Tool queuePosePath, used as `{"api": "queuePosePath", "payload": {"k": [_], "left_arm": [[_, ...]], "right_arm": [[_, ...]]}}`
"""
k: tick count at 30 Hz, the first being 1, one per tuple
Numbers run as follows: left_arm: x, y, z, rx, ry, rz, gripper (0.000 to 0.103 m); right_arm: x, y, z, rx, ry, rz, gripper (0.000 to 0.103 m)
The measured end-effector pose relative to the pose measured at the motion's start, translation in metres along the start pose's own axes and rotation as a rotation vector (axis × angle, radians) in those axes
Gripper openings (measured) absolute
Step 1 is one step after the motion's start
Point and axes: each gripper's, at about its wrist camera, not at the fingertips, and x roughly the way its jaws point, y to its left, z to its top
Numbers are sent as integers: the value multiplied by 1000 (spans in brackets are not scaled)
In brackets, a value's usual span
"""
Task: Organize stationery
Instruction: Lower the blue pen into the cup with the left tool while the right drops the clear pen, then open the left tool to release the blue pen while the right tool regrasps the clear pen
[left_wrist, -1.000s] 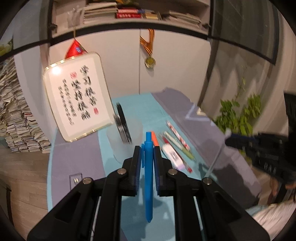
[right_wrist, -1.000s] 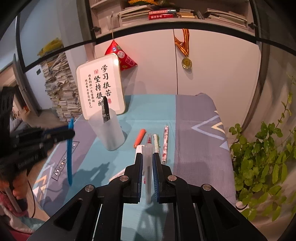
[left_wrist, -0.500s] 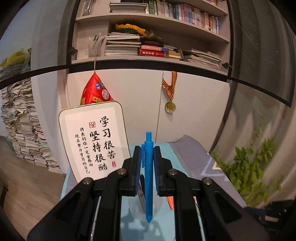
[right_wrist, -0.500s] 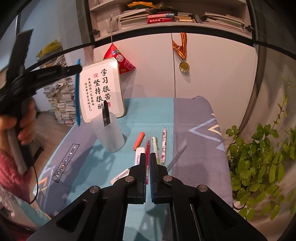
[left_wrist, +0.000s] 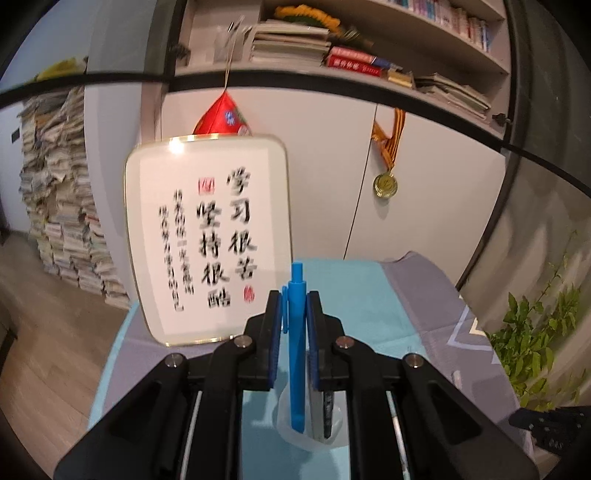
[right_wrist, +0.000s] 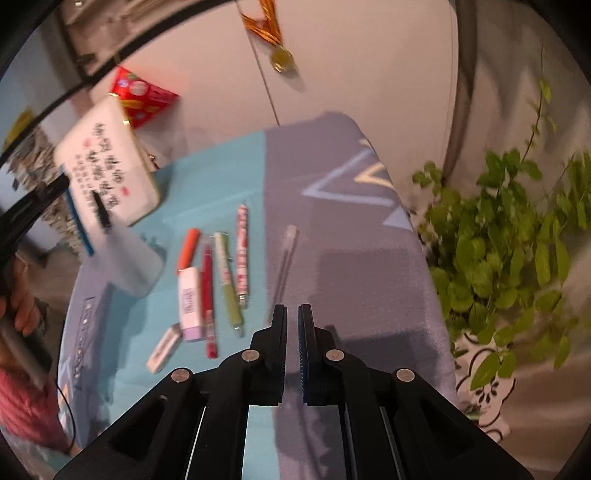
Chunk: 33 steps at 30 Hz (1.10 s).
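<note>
Your left gripper (left_wrist: 293, 317) is clenched on the blue pen (left_wrist: 296, 343), which stands upright between the pads in the lower middle of the left wrist frame, its tip hanging just inside the mouth of the translucent pen cup (left_wrist: 314, 424) at the bottom centre, beside a dark pen (left_wrist: 327, 413) already standing there. You look to be mid-way through dropping this pen into the cup; the next move seems to call for lowering a little further so the tip is well below the rim, then letting go without nudging the cup. Your right gripper (right_wrist: 291, 328) holds nothing, its jaws nearly together with a narrow gap, poised at bottom centre of its own frame above the cloth-covered table (right_wrist: 351, 177). Only the right wrist view shows what remains: left of centre lie an orange marker (right_wrist: 188, 245), a red pen (right_wrist: 208, 302), a green pen (right_wrist: 229, 280), a patterned pen (right_wrist: 242, 251), a white-and-lilac eraser (right_wrist: 190, 302) and a smaller white eraser (right_wrist: 164, 347), with a clear pen (right_wrist: 286, 258) alone near the middle. It also shows the cup from the side, at the left edge. The left view alone shows the calligraphy plaque (left_wrist: 207, 240) squarely, at left of centre.
</note>
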Motion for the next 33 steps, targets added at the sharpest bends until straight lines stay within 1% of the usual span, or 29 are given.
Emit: {"api": "queuePosePath", "payload": {"k": [1,4,8,11,13,15,17,19,23,27,31,33], "left_arm": [[2,2,-3,-1,10,0,11],[5,3,-9,-2,26,-13,11],[8,1,-15,23,19,-16,11],[9,1,-19,30,30,-23,11],[10,1,-21,36,36,-27,11],[10,0,-23,44,37,-27,12],[11,-1,-25,56,46,-30,12],[11,-3,-27,71,53,-30,12],[13,-6,-32,99,56,-19,13],[11,-3,-36,93,77,-25,13],[-3,1,-38,90,61,-24,18],[-11,3,-38,93,49,-21,19]], "right_arm": [[8,-2,4,11,22,10,4],[24,0,14,8,51,13,5],[46,6,29,4,91,5,8],[59,10,40,16,112,8,11],[64,12,46,20,117,11,15],[67,15,50,21,112,5,28],[69,16,54,21,99,-9,37],[73,18,59,17,96,-18,37],[83,21,64,9,119,-30,37],[92,23,66,-2,140,-44,37],[100,22,69,-2,142,-74,37],[103,21,71,-1,145,-85,34]]}}
